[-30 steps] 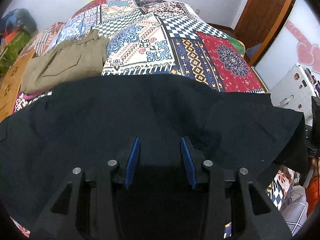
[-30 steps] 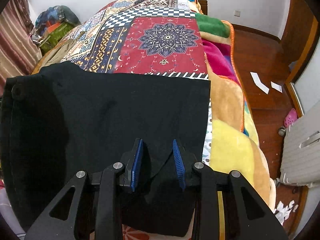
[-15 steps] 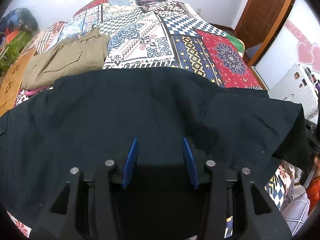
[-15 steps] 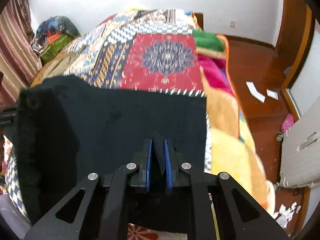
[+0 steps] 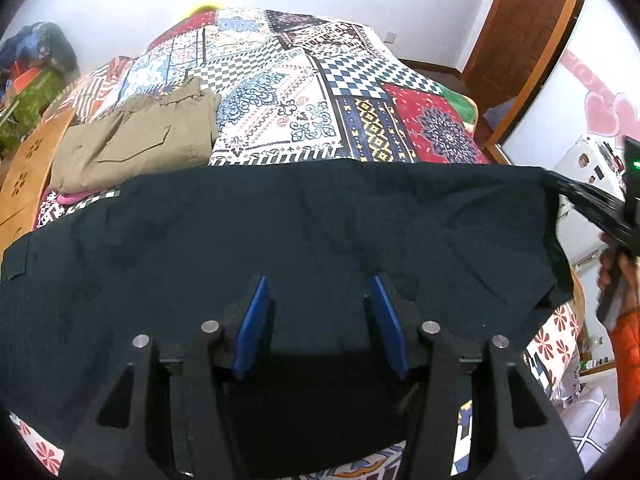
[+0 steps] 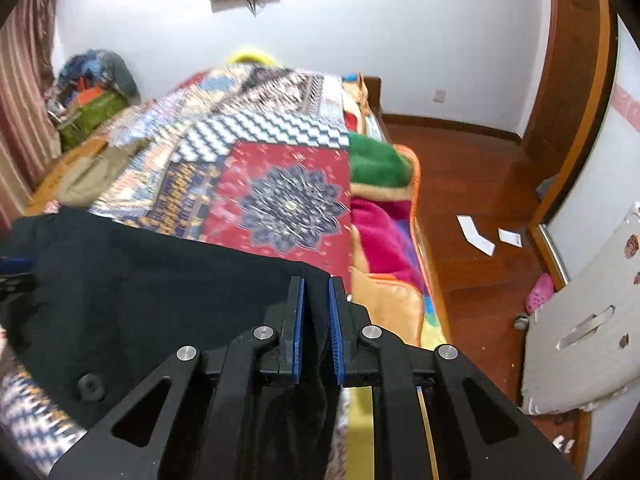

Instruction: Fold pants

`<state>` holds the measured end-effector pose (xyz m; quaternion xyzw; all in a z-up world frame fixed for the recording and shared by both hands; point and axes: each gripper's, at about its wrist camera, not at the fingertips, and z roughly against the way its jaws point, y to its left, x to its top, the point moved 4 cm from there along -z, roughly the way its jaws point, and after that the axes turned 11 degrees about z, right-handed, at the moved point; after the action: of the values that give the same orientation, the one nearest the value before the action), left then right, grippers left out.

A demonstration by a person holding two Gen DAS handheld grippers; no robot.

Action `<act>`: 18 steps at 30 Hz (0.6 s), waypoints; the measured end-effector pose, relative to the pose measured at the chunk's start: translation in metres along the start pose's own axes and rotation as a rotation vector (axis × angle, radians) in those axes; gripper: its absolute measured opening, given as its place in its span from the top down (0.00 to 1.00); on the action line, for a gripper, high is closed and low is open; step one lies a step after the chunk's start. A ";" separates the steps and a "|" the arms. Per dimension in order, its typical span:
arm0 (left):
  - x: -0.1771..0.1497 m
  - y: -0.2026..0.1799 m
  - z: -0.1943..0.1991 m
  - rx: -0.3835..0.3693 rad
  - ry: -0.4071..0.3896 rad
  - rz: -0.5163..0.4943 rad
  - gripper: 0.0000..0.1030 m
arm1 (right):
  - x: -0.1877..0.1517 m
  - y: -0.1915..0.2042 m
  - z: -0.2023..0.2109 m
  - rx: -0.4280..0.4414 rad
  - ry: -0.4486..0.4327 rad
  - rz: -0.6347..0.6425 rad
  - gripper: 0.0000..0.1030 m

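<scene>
In the left wrist view, the black pants (image 5: 304, 224) lie spread across the near end of the bed (image 5: 304, 92), over its patchwork quilt. The left hand-held gripper (image 5: 320, 320) sits above the cloth with its blue pads wide apart and nothing between them. Folded khaki pants (image 5: 132, 148) rest further up the bed on the left. At the right edge, the right hand-held gripper (image 5: 588, 204) pulls a corner of the black pants up off the bed.

In the right wrist view, the right hand-held gripper (image 6: 317, 320) has its pads nearly together, clamped on an edge of the black pants (image 6: 160, 280). The cloth drapes leftward over the bed (image 6: 288, 200). Paper scraps (image 6: 476, 236) lie on the wooden floor (image 6: 472, 184) beside it.
</scene>
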<state>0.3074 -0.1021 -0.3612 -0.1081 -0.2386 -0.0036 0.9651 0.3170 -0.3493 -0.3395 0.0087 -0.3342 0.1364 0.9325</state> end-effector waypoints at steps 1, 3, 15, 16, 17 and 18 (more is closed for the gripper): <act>-0.001 -0.001 0.000 -0.002 0.004 -0.004 0.48 | -0.003 -0.001 -0.006 -0.001 0.017 -0.002 0.89; -0.004 -0.002 0.002 -0.007 0.009 -0.012 0.48 | -0.008 0.001 -0.021 0.005 0.066 0.000 0.88; -0.034 0.013 0.028 -0.005 0.021 -0.002 0.40 | -0.019 0.027 0.035 0.142 0.050 0.029 0.79; -0.038 0.015 0.030 -0.004 0.023 -0.001 0.40 | -0.018 0.034 0.043 0.159 0.041 0.042 0.75; -0.041 0.016 0.032 -0.003 0.026 0.000 0.39 | -0.018 0.041 0.051 0.179 0.024 0.051 0.70; -0.046 0.019 0.033 -0.003 0.032 0.001 0.39 | -0.018 0.049 0.058 0.196 0.009 0.060 0.67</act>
<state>0.2522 -0.0786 -0.3580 -0.1096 -0.2231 -0.0054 0.9686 0.2547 -0.3129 -0.3092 0.0891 -0.3151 0.1964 0.9242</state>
